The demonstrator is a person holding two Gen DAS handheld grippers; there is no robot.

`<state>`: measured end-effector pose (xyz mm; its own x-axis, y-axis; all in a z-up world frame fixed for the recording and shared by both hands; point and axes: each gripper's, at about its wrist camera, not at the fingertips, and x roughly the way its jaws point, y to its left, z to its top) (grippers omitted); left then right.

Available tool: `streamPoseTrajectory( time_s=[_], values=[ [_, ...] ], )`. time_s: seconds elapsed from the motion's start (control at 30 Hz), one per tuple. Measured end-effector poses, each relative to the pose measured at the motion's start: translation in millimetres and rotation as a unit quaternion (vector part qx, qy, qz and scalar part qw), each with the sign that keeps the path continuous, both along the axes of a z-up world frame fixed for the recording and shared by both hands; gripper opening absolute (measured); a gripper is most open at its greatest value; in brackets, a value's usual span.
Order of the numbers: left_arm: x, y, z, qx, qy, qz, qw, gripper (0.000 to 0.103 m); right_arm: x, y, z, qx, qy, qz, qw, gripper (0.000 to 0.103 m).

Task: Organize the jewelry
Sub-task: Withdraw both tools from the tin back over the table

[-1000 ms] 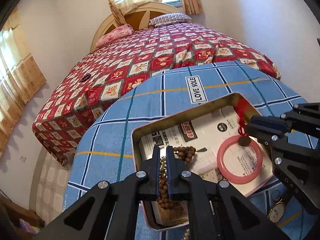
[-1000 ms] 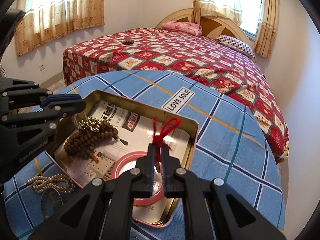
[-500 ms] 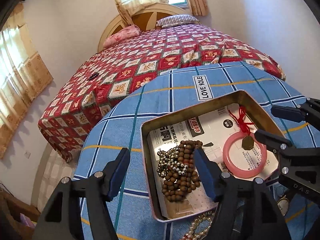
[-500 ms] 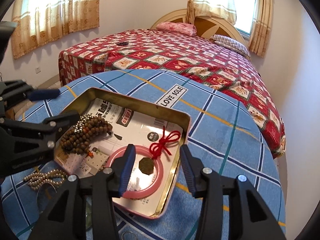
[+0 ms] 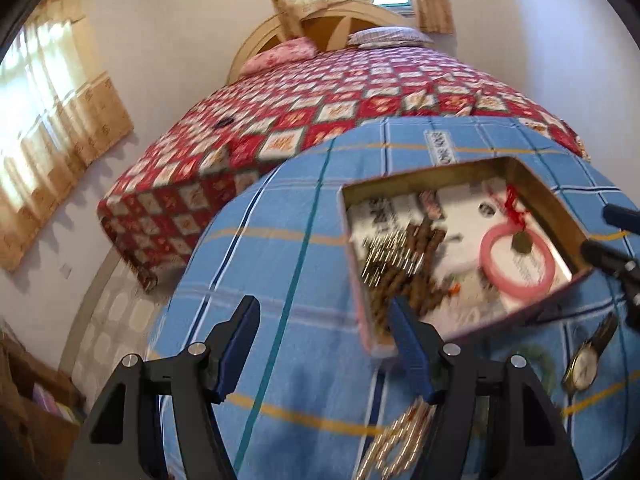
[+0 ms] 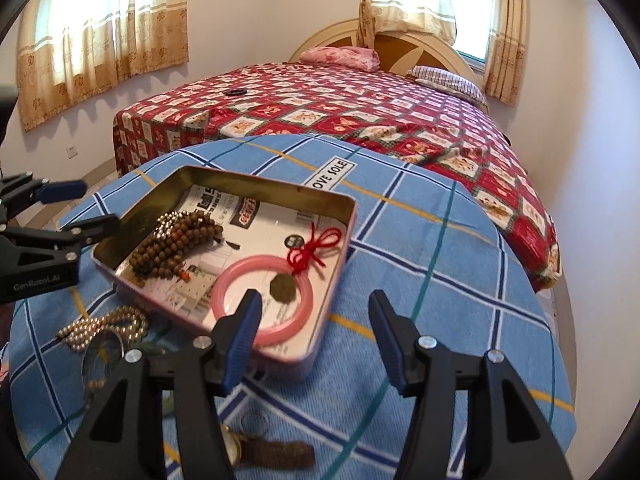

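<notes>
- The shallow rectangular metal tin (image 6: 338, 236), gold inside with a pink outer wall, sits on the round bench (image 6: 460, 280) covered in blue checked cloth; printed paper lines its floor.
- Inside the tin, toward its left end, a heap of brown wooden prayer beads (image 6: 176, 240) lies tangled with a short silvery bead strand.
- Toward the tin's right end lies a smooth pink ring bangle (image 6: 298, 320), with a red knotted cord (image 6: 316, 246) and a dark coin-like pendant resting across its far rim.
- Outside the tin, just beside its near-left corner, a string of pale pearl-like beads (image 6: 102, 326) lies on the cloth; a wristwatch (image 5: 584, 362) with a white dial lies near the tin's front edge (sharpest in the left wrist view).
- The right tool (image 6: 314, 336) hovers over the tin's near edge, its blue-padded jaws opening with nothing gripped.
- The left tool (image 5: 324, 346) is spread wide and empty, at the tin's left end.
</notes>
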<state>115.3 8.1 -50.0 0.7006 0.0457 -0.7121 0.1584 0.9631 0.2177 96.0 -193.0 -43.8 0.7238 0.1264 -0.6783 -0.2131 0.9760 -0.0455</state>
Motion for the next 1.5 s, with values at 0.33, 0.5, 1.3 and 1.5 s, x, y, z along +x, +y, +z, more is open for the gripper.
streamPoseTrajectory(
  time_s=[0.33,0.5,1.3,1.5],
  values=[
    [-53,13,-5,-0.043,0.002,0.022,0.9988,0.068,-35,-10,-19,-0.002,0.019,-0.007,1.0,0.063],
    [-80,-6,-12,-0.058,0.014,-0.001,0.9982,0.068,-47,-18,-32,-0.003,0.029,-0.017,0.999,0.063],
    [-99,-32,-15,-0.069,0.026,-0.048,0.9961,0.068,-65,-23,-38,0.0,0.024,-0.025,0.999,0.069],
    [-95,-35,-26,-0.065,0.04,-0.049,0.9959,0.068,-65,-22,-39,-0.006,0.024,-0.025,0.999,0.072]
  ],
)
